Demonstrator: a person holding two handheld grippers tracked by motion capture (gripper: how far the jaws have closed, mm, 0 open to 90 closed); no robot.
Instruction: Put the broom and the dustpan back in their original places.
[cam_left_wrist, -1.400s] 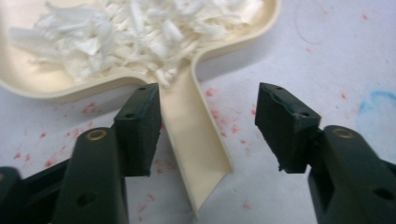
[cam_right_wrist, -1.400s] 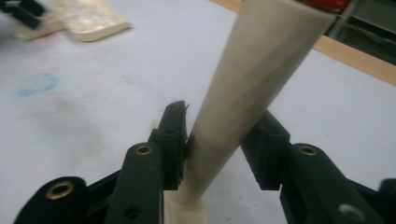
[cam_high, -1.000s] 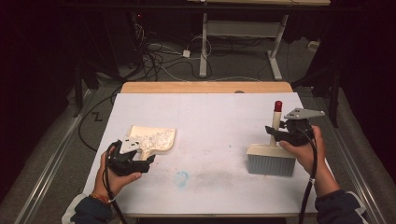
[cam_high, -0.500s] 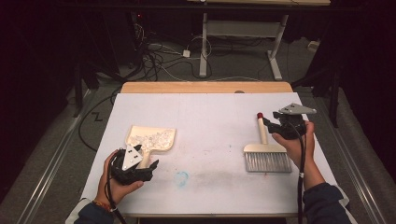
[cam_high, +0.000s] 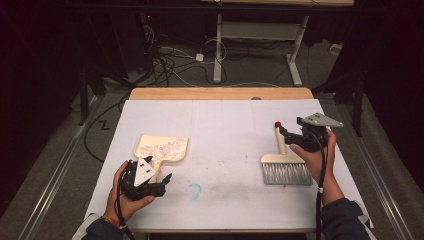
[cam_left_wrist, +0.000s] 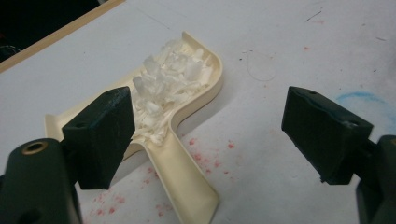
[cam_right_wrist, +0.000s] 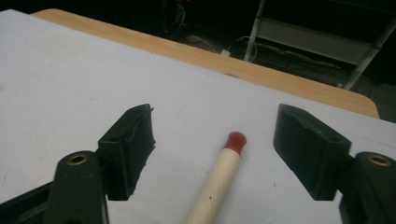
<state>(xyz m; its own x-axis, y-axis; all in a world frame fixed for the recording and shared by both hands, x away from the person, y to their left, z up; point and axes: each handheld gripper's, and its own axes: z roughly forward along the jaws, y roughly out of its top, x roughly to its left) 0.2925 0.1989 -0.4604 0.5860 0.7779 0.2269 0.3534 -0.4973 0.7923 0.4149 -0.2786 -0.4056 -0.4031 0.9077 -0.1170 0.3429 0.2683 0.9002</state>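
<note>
Cream dustpan lying flat on the white table cover, left of centre, loaded with white shredded scraps; handle pointing toward the near edge. Left gripper held just behind that handle, jaws just opened further and standing wide; in the left gripper view the handle lies between the jaws, no pad pressing on it. Brush resting on the right side of the cover, grey bristles toward the near edge, wooden handle with red tip pointing away. Right gripper poised at the brush handle, jaws just opened and set wide; handle between them in the right gripper view, clear of both pads. Faint blue ring mark and scattered red specks noted on the cover. Dustpan and brush well apart.
</note>
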